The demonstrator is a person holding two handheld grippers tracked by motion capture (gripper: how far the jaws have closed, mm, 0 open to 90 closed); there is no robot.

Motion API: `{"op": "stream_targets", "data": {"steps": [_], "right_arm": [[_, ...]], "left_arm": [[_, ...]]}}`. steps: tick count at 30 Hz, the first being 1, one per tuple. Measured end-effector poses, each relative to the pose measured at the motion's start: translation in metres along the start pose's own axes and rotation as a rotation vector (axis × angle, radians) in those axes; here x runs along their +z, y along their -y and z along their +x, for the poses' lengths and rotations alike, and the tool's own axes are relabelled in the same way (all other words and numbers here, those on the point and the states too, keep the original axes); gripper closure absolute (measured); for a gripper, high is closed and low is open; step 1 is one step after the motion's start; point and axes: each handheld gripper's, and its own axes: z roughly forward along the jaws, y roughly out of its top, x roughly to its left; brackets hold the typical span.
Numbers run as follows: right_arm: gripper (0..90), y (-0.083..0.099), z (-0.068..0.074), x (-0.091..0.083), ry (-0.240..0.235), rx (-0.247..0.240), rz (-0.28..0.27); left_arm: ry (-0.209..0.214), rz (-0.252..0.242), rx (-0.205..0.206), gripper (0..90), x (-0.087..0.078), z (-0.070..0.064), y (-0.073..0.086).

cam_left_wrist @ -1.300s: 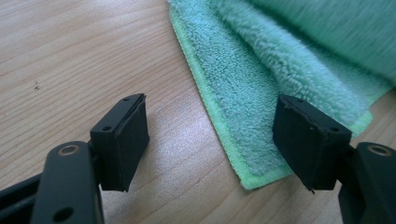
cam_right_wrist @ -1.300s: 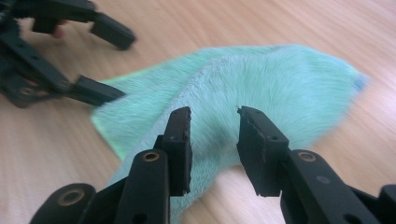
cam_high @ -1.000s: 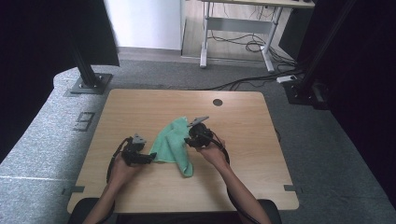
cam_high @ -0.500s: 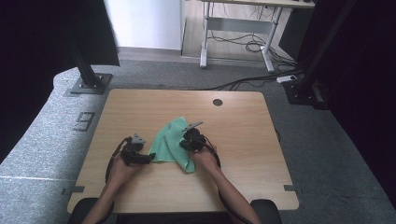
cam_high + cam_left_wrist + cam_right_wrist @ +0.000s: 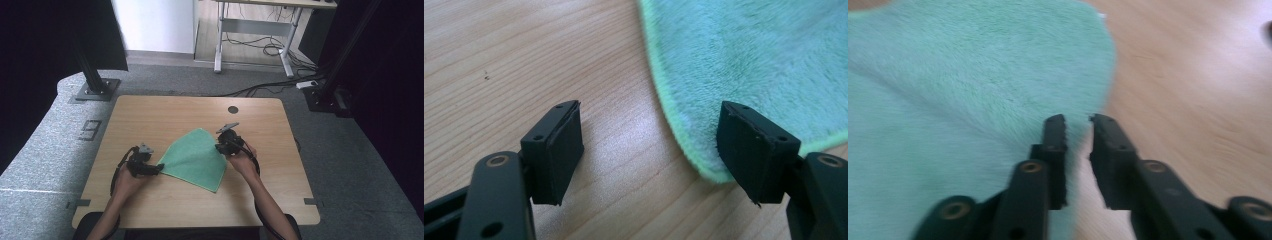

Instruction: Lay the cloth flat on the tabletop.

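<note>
A green cloth [image 5: 195, 157] lies spread flat on the wooden table [image 5: 165, 115]. My left gripper [image 5: 159, 169] rests at the cloth's left corner. In the left gripper view it [image 5: 651, 150] stands wide open, the cloth's rounded corner [image 5: 749, 60] lying on the wood just inside the right-hand jaw, with nothing pinched. My right gripper [image 5: 218, 148] is at the cloth's right corner. In the right gripper view its jaws [image 5: 1078, 120] are drawn in to a narrow slit over the edge of the cloth [image 5: 948, 100], and the picture is blurred.
A round cable hole [image 5: 233, 109] sits near the table's far edge. Behind the table stand a black post base [image 5: 95, 87], a desk frame [image 5: 250, 30] and floor cables [image 5: 280, 85]. Bare wood surrounds the cloth on all sides.
The cloth was bunched between the grippers. My right gripper has drawn its corner out to the right, and the cloth now lies flat. The left gripper stayed in place.
</note>
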Motion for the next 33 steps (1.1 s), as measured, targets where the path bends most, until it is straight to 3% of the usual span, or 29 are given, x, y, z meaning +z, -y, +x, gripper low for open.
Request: {"op": "stream_targets", "data": {"steps": [5, 11, 15, 17, 18, 19, 20, 22, 24, 29, 33], "right_arm": [[58.2, 0.003, -0.013, 0.001, 0.015, 0.073, -0.039], [52.3, 0.009, -0.008, 0.03, -0.046, 0.109, -0.041], [52.5, 0.01, -0.003, 0.05, -0.045, 0.113, -0.013], [60.1, 0.011, -0.002, 0.059, -0.041, 0.106, 0.004], [71.9, 0.011, -0.002, 0.06, -0.07, 0.132, -0.009], [78.3, 0.011, -0.002, 0.06, -0.094, 0.151, -0.007], [84.0, 0.01, -0.001, 0.059, -0.092, 0.147, 0.0], [86.0, 0.005, 0.006, 0.055, -0.032, 0.095, 0.01], [86.6, -0.002, 0.015, 0.045, -0.007, 0.053, -0.022], [86.6, -0.031, 0.055, 0.02, -0.068, -0.065, -0.109], [86.4, -0.044, 0.091, 0.024, -0.13, -0.132, -0.108]], "left_arm": [[0.0, 0.009, 0.004, 27.1, -0.002, -0.001, 0.001], [0.01, 0.018, 0.015, 27.1, -0.004, -0.001, 0.002], [0.018, 0.022, 0.024, 27.2, -0.005, -0.001, 0.003], [0.02, 0.022, 0.025, 27.2, -0.005, -0.001, 0.003], [0.02, 0.022, 0.026, 27.2, -0.005, -0.001, 0.003], [0.02, 0.021, 0.026, 27.2, -0.005, -0.001, 0.003], [0.02, 0.02, 0.026, 27.2, -0.005, -0.001, 0.003], [0.019, 0.019, 0.026, 27.1, -0.005, -0.001, 0.003], [0.021, 0.017, 0.026, 27.1, -0.005, -0.001, 0.004], [0.022, 0.014, 0.028, 27.1, -0.004, -0.001, 0.003], [0.023, 0.012, 0.029, 27.1, -0.004, -0.001, 0.004]]}}
